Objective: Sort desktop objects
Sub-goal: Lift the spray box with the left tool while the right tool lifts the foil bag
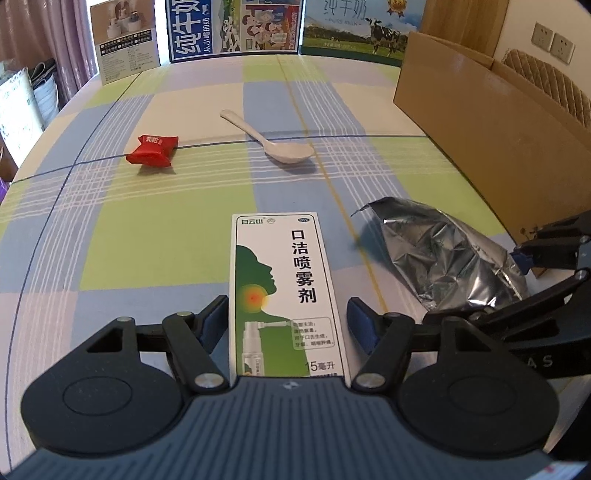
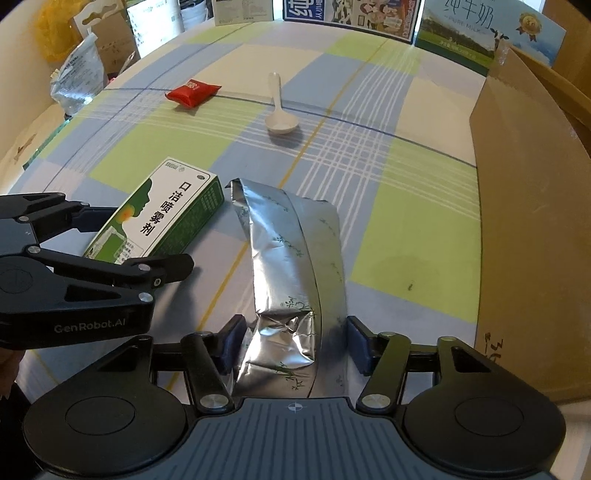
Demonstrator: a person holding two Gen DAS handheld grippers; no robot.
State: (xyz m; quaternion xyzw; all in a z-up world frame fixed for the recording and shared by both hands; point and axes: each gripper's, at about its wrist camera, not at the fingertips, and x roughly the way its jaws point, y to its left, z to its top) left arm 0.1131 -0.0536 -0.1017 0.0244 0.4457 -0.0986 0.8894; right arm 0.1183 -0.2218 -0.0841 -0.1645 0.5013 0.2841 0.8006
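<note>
A white-and-green spray box (image 1: 284, 280) lies flat on the checked cloth between the fingers of my left gripper (image 1: 288, 321), which is open; a narrow gap shows at the right pad. Just to its right lies a crumpled silver foil bag (image 2: 291, 258), straddled at its near end by my open right gripper (image 2: 295, 343). The right wrist view shows the left gripper (image 2: 136, 240) around the box (image 2: 162, 214). In the left wrist view the right gripper (image 1: 484, 288) sits at the bag (image 1: 443, 251). Farther off lie a white spoon (image 1: 280, 146) and a red packet (image 1: 153, 149).
An open cardboard box (image 2: 535, 221) stands along the table's right edge, close to the foil bag. Printed milk cartons (image 1: 354, 26) line the far edge. Bags and clutter (image 2: 77, 74) sit beyond the left edge. The spoon (image 2: 279, 118) and red packet (image 2: 192, 92) lie mid-table.
</note>
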